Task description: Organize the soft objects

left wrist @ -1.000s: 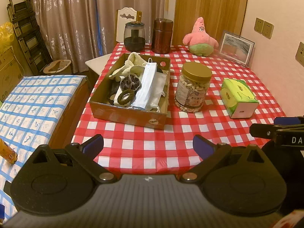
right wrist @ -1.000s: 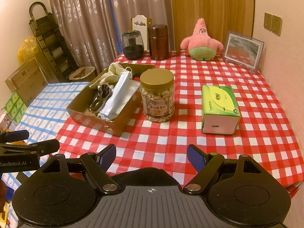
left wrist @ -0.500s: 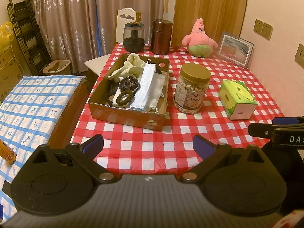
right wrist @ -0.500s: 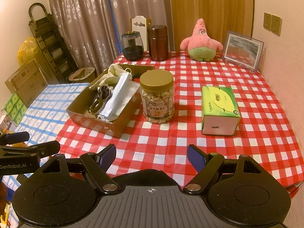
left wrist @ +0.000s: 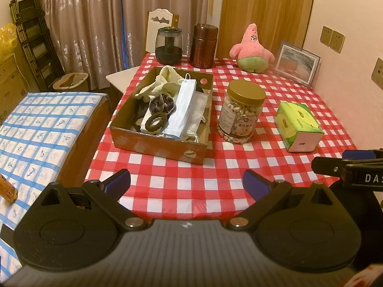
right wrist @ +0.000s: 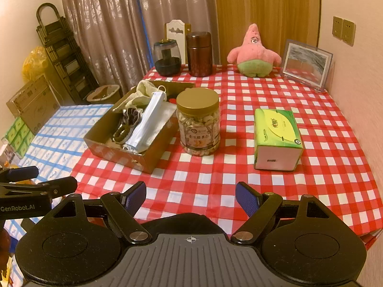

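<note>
A brown cardboard box lies on the red-checked table, holding a cream cloth, face masks, a dark scrunchie and a dark hair tie. A pink star plush sits at the table's far edge. My left gripper hangs open over the near table edge, with nothing between its fingers. My right gripper is open too, empty, near the front edge. Each gripper shows at the edge of the other's view.
A gold-lidded jar of nuts stands right of the box, with a green tissue box beyond it. Two dark canisters and a picture frame line the far edge. A blue-checked surface lies left.
</note>
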The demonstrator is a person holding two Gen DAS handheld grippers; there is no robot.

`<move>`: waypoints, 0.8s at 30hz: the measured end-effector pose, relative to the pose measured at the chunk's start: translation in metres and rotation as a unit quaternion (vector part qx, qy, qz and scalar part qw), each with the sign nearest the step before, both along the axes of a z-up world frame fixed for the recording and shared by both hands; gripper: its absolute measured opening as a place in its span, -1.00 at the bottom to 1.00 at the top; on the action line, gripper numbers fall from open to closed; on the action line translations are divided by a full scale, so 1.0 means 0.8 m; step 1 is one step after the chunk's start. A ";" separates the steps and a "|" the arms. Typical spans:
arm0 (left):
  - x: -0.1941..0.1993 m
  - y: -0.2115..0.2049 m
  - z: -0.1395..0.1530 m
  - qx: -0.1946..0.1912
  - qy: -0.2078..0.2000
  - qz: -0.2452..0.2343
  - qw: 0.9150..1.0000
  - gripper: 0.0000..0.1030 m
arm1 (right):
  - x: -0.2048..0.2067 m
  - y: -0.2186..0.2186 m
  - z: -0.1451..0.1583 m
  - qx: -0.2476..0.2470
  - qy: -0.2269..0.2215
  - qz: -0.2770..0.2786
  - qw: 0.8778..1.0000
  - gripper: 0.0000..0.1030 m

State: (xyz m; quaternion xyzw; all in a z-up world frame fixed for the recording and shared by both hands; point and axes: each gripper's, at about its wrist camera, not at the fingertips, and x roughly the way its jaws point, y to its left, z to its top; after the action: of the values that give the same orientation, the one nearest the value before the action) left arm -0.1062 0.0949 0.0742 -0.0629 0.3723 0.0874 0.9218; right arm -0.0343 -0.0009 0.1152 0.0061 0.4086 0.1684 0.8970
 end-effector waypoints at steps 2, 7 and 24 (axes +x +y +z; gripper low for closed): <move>0.000 -0.001 -0.001 -0.002 0.000 0.001 1.000 0.94 | 0.000 0.000 0.000 0.000 0.000 0.000 1.000 0.58; 0.000 -0.002 -0.002 0.003 -0.001 0.002 1.000 0.94 | 0.001 0.004 0.000 -0.001 0.001 0.002 1.000 0.58; 0.001 -0.003 -0.002 0.003 -0.004 0.004 1.000 0.94 | 0.001 0.005 -0.001 -0.002 0.001 0.002 1.000 0.58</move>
State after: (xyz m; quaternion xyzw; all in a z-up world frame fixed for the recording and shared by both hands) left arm -0.1058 0.0924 0.0729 -0.0616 0.3684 0.0923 0.9230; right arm -0.0338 0.0027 0.1148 0.0038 0.4094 0.1698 0.8964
